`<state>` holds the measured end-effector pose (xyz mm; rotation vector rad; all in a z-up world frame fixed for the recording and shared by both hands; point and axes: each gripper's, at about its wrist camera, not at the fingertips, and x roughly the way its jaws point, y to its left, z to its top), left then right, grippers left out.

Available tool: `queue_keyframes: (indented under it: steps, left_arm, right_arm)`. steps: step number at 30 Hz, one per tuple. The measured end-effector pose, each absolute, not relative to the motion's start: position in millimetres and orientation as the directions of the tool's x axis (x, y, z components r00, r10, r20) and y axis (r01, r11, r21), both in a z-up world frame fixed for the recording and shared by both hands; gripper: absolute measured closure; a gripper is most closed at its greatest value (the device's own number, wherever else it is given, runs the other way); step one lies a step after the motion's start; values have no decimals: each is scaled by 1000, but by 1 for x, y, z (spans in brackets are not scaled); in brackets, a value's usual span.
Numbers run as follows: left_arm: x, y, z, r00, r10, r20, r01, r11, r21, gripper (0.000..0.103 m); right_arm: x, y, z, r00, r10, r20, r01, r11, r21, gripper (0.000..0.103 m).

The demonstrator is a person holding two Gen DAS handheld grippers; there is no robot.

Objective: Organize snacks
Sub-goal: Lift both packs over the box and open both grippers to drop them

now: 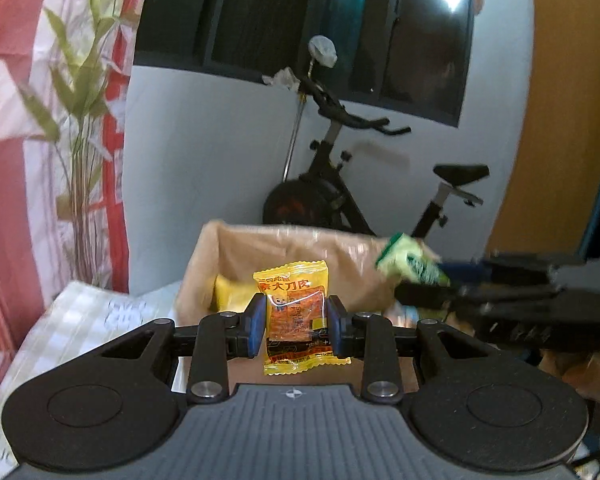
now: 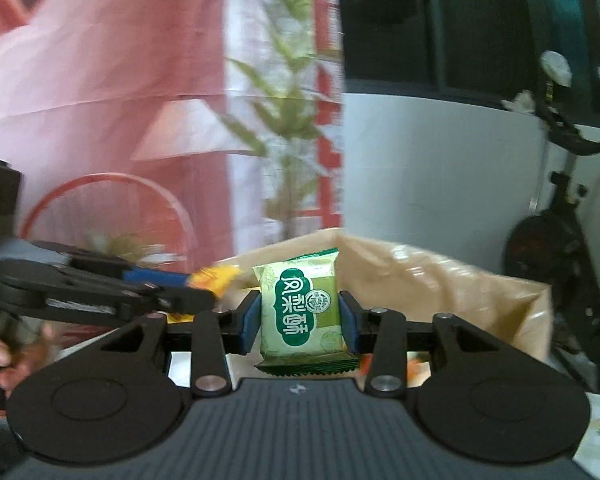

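The right gripper [image 2: 300, 318] clamps an upright green snack packet [image 2: 302, 314] between its blue pads [image 2: 250, 318]. Behind it stands an open brown paper bag [image 2: 440, 284]. At left, the blurred left gripper [image 2: 180, 292] holds something yellow.

The left claw [image 1: 297, 316] is clamping a yellow snack packet [image 1: 296, 312] before the paper bag [image 1: 236, 252]; the right claw [image 2: 300, 320] (beside it, blurred) is pinching a green snack packet [image 2: 304, 312] there too.

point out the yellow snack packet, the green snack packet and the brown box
yellow snack packet [image 1: 294, 312], left wrist view, its orange middle panel
green snack packet [image 2: 302, 312], right wrist view, its printed front
brown box [image 2: 440, 280], right wrist view, its inner wall
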<state>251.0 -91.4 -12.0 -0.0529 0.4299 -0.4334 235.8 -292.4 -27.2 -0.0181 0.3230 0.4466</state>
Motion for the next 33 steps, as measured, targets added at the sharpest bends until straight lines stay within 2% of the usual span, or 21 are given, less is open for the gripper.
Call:
queue_keyframes:
  steps: [5,11,13,14,15,16,18,33]
  left_arm:
    - [298,-122,-13,803,-410,-433,381,911,-156,69]
    - [322,-145,-24,798,-396,-455,399,912,-94,68]
    - [326,-147,-27,790,-405,-461,416,906,-82,54]
    - [326,-147,-27,791,-402,-461,417,906,-75,42]
    - [325,-146,-28,797,-396,-456,414,908,-66,38]
    - [324,-145,-28,800,-393,-453,414,909,-58,38]
    - [321,-139,-29,796,-389,-463,412,910,-56,38]
    - [253,-46,-30,784,-393,-479,392,914,-109,38]
  right_arm:
    - [285,-308,-31,870,309,-384,-314,948,50,60]
    - [312,-332,-37,874,256,-414,-234,967,103,60]
    - [312,-341,-40,875,256,-412,-221,966,132,58]
    - [313,-343,-41,875,258,-410,-217,965,145,57]
    - [311,-346,-41,875,265,-406,-218,963,158,54]
    - [309,-348,-41,876,271,-399,-220,961,168,49]
    - [304,-349,-39,881,272,-388,-221,960,170,48]
    - [215,-323,-26,855,397,-333,-374,918,132,48]
